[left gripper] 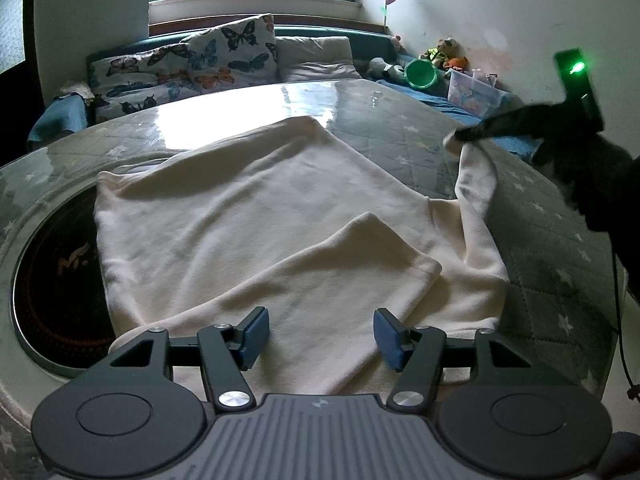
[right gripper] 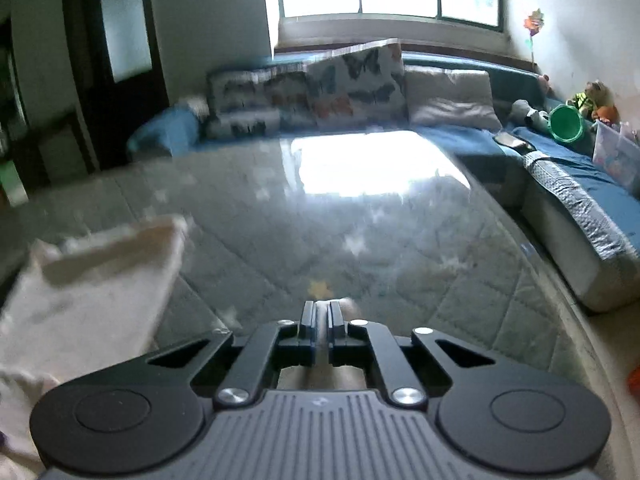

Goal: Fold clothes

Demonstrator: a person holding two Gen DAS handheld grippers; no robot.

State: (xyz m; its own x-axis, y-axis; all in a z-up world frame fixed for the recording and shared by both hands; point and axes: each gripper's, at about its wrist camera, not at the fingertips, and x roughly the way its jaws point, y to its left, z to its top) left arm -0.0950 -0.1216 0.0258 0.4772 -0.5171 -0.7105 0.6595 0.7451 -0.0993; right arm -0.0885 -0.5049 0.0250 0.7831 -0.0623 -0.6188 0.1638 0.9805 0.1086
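A cream long-sleeved garment (left gripper: 248, 216) lies spread on the glass-topped table (left gripper: 380, 120), one sleeve folded across its near part. My left gripper (left gripper: 320, 334) is open, hovering just above the garment's near edge, holding nothing. My right gripper (left gripper: 460, 134) shows at the right in the left wrist view, shut on the end of the other sleeve (left gripper: 476, 176) and lifting it off the table. In the right wrist view the right gripper (right gripper: 319, 312) is shut, with a little cream cloth (right gripper: 348, 304) between and behind its pads; the garment's body (right gripper: 92, 280) lies blurred at the left.
A dark round induction hob (left gripper: 52, 280) is set into the table at the left, partly under the garment. Behind the table is a blue sofa (right gripper: 560, 160) with butterfly cushions (left gripper: 224, 56), a green bucket (left gripper: 420, 74), toys and a plastic box (left gripper: 472, 92).
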